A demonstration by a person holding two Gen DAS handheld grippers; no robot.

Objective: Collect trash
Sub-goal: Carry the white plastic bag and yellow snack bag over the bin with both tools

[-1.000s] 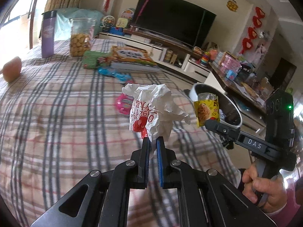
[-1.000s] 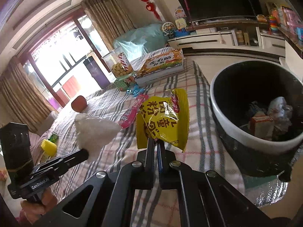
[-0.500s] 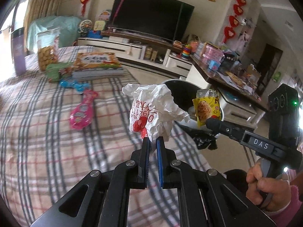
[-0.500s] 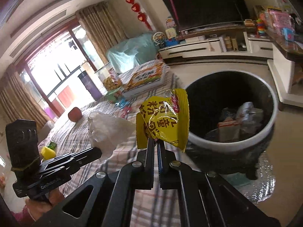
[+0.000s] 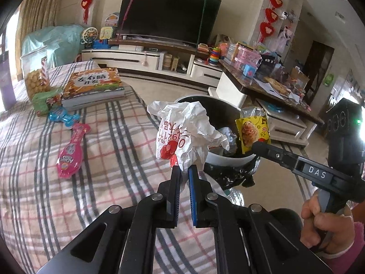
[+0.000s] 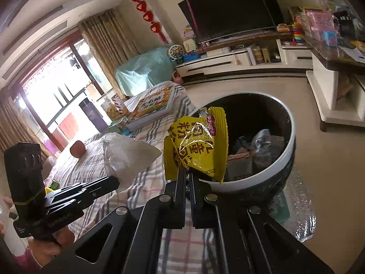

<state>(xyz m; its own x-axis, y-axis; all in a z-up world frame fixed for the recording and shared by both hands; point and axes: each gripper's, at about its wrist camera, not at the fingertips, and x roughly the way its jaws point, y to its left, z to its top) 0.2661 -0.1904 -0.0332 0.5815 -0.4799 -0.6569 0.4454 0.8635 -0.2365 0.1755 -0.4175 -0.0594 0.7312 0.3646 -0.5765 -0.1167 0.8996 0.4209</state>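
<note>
The left gripper (image 5: 184, 171), angled downward at centre frame, is clamped on a crumpled white wrapper (image 5: 184, 134). The right gripper (image 6: 187, 173) pinches a yellow snack packet (image 6: 198, 146) before the black bin (image 6: 289, 159) at centre right, a hand (image 5: 328, 226) gripping its handle at lower right.

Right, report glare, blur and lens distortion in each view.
Left wrist view: sharp, strong fisheye bending the television, blown-out light at the left edge. Right wrist view: the window is washed out white, the bin rim curves, no motion blur on the yellow snack packet.
</note>
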